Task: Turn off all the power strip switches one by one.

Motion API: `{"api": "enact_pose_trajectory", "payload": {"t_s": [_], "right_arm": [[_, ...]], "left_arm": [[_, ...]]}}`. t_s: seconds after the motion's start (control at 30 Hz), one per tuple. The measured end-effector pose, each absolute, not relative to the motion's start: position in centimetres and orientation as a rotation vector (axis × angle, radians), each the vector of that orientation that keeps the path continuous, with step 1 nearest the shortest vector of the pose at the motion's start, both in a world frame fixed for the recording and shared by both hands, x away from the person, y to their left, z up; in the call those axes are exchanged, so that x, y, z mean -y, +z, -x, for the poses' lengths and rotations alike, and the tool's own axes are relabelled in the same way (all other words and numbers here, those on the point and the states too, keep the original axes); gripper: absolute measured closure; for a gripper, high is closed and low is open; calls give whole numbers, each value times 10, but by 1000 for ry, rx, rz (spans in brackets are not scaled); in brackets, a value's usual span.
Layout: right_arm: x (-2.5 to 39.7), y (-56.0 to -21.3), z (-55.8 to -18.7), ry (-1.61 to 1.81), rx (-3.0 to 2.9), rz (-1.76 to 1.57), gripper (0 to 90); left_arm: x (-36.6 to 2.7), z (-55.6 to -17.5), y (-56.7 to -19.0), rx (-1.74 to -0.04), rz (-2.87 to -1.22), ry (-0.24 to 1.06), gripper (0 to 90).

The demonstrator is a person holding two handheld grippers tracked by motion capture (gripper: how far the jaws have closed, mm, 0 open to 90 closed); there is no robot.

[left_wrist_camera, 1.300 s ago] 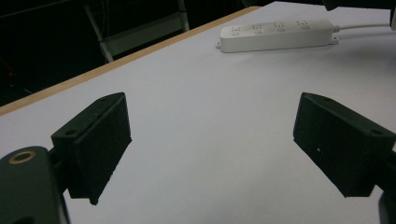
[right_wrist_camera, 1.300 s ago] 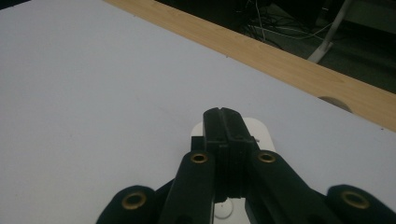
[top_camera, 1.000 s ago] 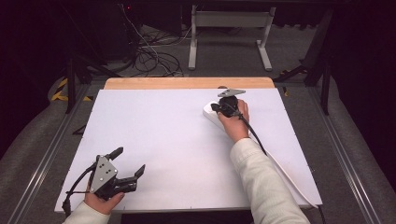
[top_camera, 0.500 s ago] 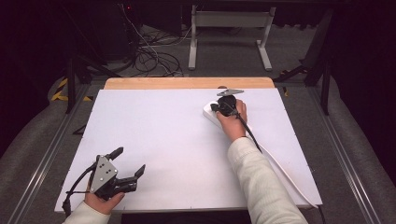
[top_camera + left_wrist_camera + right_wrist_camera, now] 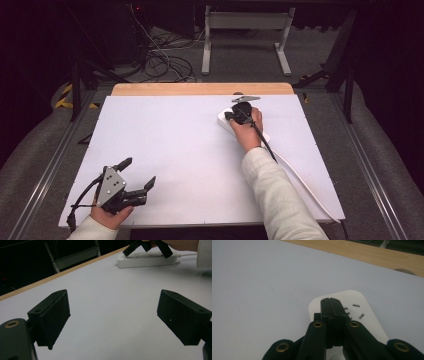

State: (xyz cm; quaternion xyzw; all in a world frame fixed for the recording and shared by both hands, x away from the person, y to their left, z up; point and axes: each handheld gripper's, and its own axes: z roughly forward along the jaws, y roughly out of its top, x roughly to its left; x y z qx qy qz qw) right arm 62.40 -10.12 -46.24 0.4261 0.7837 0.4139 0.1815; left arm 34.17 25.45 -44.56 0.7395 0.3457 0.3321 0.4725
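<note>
Nothing has moved; right gripper [image 5: 333, 307] fingers hide power strip [image 5: 367, 315] sockets.

No text, label, brand or number can be read anywhere. The power strip [image 5: 352, 315] shows only plain socket slots on its white face. The yellow-and-black hazard stripes [image 5: 67, 96] on the floor left of the table [image 5: 170, 145] carry no words.

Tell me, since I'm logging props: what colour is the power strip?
White; the power strip shows best in the left gripper view, lying under the right gripper.
</note>
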Motion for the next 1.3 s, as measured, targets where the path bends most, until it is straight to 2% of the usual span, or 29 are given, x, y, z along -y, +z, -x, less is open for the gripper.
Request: {"api": "enact_pose_trajectory", "payload": {"t_s": [1.3], "right_arm": [[92, -466, -622, 1112, -2204, -1171, 900]], "left_arm": [[-254, -341, -445, -841, -1814, 812, 118]]}}
